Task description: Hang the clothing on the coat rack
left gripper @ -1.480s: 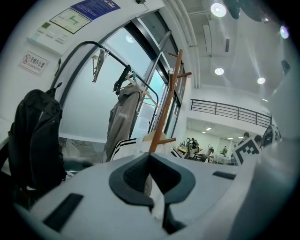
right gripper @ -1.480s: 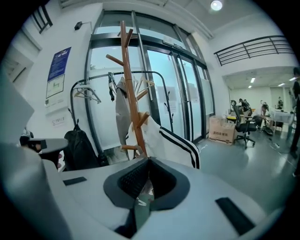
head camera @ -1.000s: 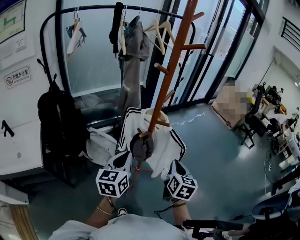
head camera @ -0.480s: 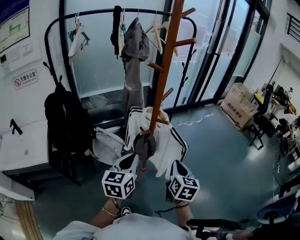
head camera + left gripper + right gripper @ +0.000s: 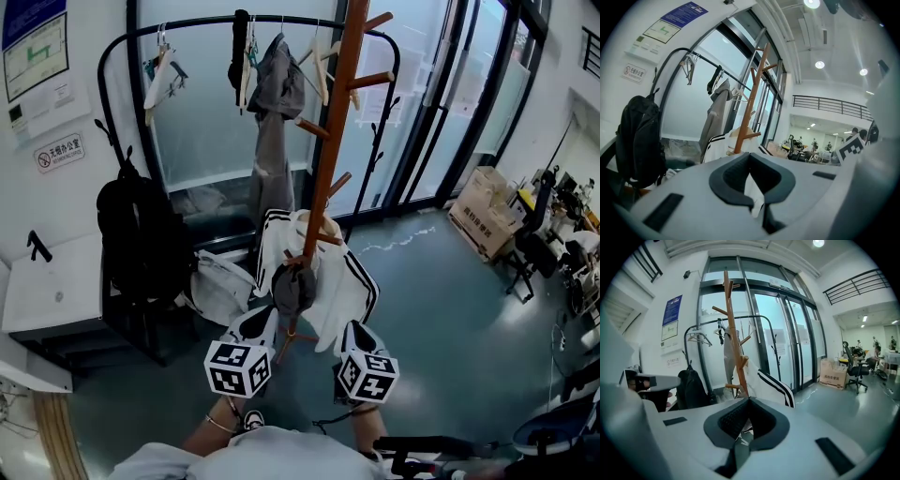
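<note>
View from above and along both jaws. My left gripper [image 5: 255, 323] has its jaws drawn together on a fold of the white jacket [image 5: 328, 281]; in the left gripper view the pale cloth fills the notch between the dark pads and narrows to the pinch at the left gripper [image 5: 751, 180]. My right gripper [image 5: 354, 333] is set the same way: its jaws are nearly closed, and a strip of the jacket's lower edge sits in the notch between them, seen at the right gripper [image 5: 747, 420]. The jacket, white with black stripes, hangs just beyond and above both pairs of jaws, draped over a low peg of the wooden coat rack [image 5: 323, 169], with its hem reaching down to the jaw tips. The rack's pole rises between the two pairs of jaws and directly ahead of them. A dark grey item [image 5: 292, 291], whose kind I cannot tell, hangs on the pole between the jaws, touching the jacket. Behind each pair of jaws, nearer my body, sits its marker cube: left cube [image 5: 237, 367], right cube [image 5: 367, 375]. Farther ahead of the jaws stands a black clothes rail [image 5: 187, 23] carrying hangers and a grey garment [image 5: 272, 150]. Well to the left of the left jaws hangs a black backpack [image 5: 141, 244]. Well to the right of the right jaws, a cardboard box [image 5: 487, 206] rests on the floor.
</note>
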The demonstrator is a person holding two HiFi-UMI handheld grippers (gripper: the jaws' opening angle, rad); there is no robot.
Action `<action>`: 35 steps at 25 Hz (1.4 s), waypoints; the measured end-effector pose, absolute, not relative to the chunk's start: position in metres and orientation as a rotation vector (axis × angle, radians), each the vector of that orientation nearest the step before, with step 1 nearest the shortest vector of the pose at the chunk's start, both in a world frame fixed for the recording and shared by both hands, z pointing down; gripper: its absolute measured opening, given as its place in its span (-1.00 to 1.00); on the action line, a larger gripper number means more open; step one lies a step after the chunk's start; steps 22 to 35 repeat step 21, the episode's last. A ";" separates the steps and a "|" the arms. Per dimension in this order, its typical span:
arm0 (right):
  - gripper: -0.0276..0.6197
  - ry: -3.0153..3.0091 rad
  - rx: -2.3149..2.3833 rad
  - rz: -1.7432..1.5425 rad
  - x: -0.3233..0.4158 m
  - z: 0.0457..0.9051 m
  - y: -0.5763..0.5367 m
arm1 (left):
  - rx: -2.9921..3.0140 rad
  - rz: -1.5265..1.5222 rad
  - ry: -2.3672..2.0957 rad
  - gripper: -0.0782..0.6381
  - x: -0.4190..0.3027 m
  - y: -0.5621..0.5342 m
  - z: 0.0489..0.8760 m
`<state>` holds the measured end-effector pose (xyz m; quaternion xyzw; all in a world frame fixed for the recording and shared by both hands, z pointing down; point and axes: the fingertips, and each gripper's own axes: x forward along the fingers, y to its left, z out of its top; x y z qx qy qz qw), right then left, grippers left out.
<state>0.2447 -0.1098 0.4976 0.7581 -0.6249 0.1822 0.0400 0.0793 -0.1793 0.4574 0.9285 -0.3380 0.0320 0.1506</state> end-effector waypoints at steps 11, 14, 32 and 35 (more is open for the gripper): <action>-0.85 -1.924 2.334 0.573 0.243 0.496 -0.109 | 2.686 0.081 -0.977 -0.76 0.077 -0.179 0.447; -0.85 -1.924 2.331 0.562 0.242 0.493 -0.110 | 2.684 0.081 -0.978 -0.76 0.075 -0.180 0.446; -0.85 -1.919 2.336 0.550 0.244 0.491 -0.112 | 2.684 0.087 -0.971 -0.76 0.074 -0.182 0.449; -0.85 -1.919 2.336 0.550 0.244 0.491 -0.112 | 2.684 0.087 -0.971 -0.76 0.074 -0.182 0.449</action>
